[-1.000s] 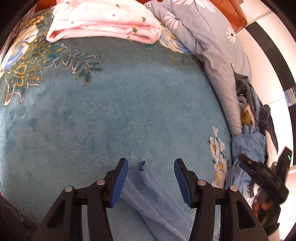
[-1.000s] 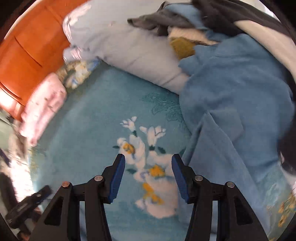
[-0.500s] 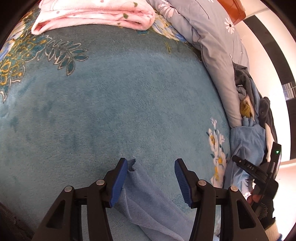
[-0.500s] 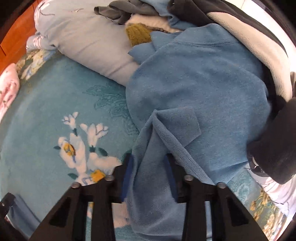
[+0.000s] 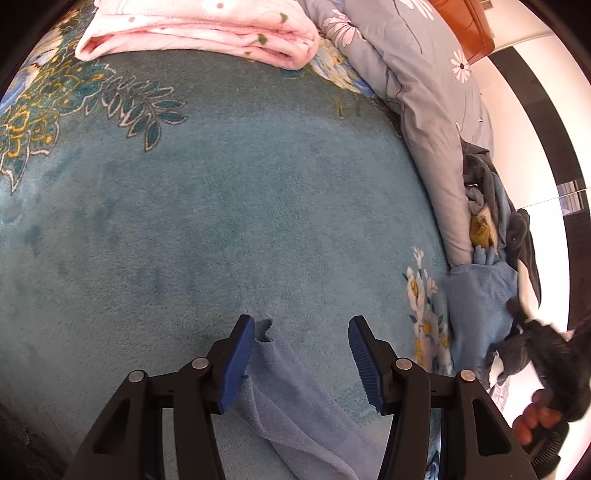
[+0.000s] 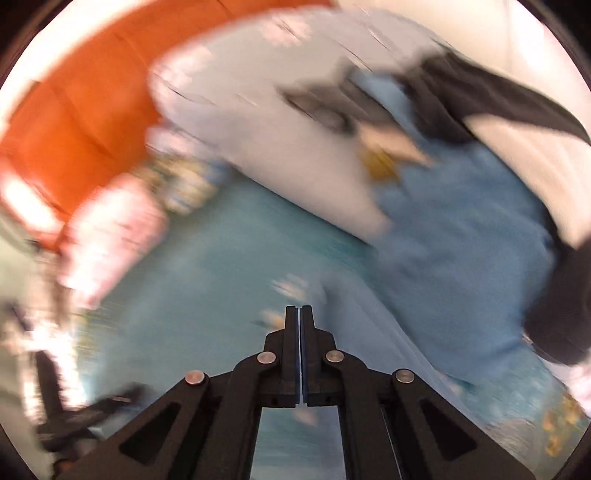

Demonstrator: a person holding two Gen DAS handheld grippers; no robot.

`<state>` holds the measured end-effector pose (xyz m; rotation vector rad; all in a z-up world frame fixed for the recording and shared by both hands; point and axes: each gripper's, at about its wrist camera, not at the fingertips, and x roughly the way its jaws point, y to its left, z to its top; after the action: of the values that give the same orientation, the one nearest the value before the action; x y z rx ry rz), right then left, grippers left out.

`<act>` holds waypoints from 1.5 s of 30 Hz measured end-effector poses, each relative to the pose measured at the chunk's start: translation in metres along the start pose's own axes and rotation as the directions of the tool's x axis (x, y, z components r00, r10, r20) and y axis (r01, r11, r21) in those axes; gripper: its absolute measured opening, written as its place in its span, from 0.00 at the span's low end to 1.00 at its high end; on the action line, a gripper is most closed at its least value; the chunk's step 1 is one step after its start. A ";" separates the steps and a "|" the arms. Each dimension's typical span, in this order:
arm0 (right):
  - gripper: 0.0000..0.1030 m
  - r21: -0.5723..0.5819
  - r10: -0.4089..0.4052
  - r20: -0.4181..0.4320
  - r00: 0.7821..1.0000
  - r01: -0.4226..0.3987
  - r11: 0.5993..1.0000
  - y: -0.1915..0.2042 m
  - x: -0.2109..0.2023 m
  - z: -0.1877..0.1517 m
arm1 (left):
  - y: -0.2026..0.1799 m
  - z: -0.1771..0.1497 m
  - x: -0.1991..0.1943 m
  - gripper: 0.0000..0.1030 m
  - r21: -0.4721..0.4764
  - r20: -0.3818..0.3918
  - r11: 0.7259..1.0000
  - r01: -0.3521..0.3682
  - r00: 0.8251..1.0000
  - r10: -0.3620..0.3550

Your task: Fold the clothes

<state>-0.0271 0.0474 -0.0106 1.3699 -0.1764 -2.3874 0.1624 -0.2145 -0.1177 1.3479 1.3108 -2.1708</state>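
Observation:
My left gripper [image 5: 301, 343] hangs open just above the teal blanket [image 5: 229, 206]. A light blue cloth end [image 5: 295, 398] lies between its fingers, untouched. The blue sweater [image 5: 476, 314] is bunched at the blanket's right edge by a clothes heap [image 5: 506, 221]. In the blurred right wrist view my right gripper [image 6: 299, 308] is shut. A fold of the blue sweater [image 6: 454, 266] peaks right at its tips, so it seems pinched there. From the left wrist view, the right gripper [image 5: 535, 354] is a dark smear in a hand at the far right.
A folded pink blanket [image 5: 207, 29] lies at the far edge of the bed. A grey floral pillow [image 5: 417, 99] runs along the right side, with an orange wooden headboard [image 6: 85, 122] behind. Dark and white garments [image 6: 517, 122] are piled over the sweater.
The right gripper came down over the sweater's fold, shut on it, and is now swinging up and away fast. The left gripper stayed open over the cloth end, drifting slightly.

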 end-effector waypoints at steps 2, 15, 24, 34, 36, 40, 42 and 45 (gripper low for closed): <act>0.00 -0.039 -0.015 -0.068 0.998 0.012 0.999 0.009 0.017 -0.002 | 0.001 0.000 0.001 0.55 -0.006 -0.008 1.000 0.006 1.000 -0.006; 0.26 0.023 -0.036 -0.253 0.967 0.043 0.999 -0.001 0.073 -0.042 | -0.006 -0.003 0.002 0.57 0.026 -0.023 1.000 0.001 1.000 -0.001; 0.15 -0.082 -0.170 -0.281 0.944 0.153 0.985 0.007 0.105 -0.049 | -0.003 -0.004 0.009 0.58 0.011 -0.031 0.999 -0.036 0.999 0.036; 0.02 0.049 0.129 -0.177 0.976 -0.122 0.991 0.028 0.067 -0.031 | -0.007 -0.005 0.016 0.58 0.015 -0.050 1.000 0.012 0.999 -0.011; 0.03 0.028 0.143 -0.196 0.970 -0.140 0.990 0.033 0.068 -0.036 | -0.007 -0.005 0.018 0.58 0.011 -0.058 1.000 0.013 0.998 -0.012; 0.05 0.056 0.173 -0.191 0.966 -0.166 0.985 0.020 0.061 -0.043 | -0.004 -0.006 0.018 0.58 -0.008 -0.061 1.000 0.024 0.998 -0.025; 0.08 0.070 0.189 -0.189 0.964 -0.178 0.981 0.014 0.057 -0.047 | -0.004 -0.006 0.018 0.60 -0.018 -0.064 0.999 0.035 0.997 -0.036; 0.31 0.091 0.212 -0.185 0.960 -0.198 0.976 0.004 0.052 -0.052 | -0.013 -0.006 0.021 0.62 -0.006 -0.077 0.998 0.057 0.995 -0.058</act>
<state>-0.0050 0.0276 -0.0785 1.5276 -0.3364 -2.0836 0.1468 -0.1985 -0.1286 1.4226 1.3974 -2.1725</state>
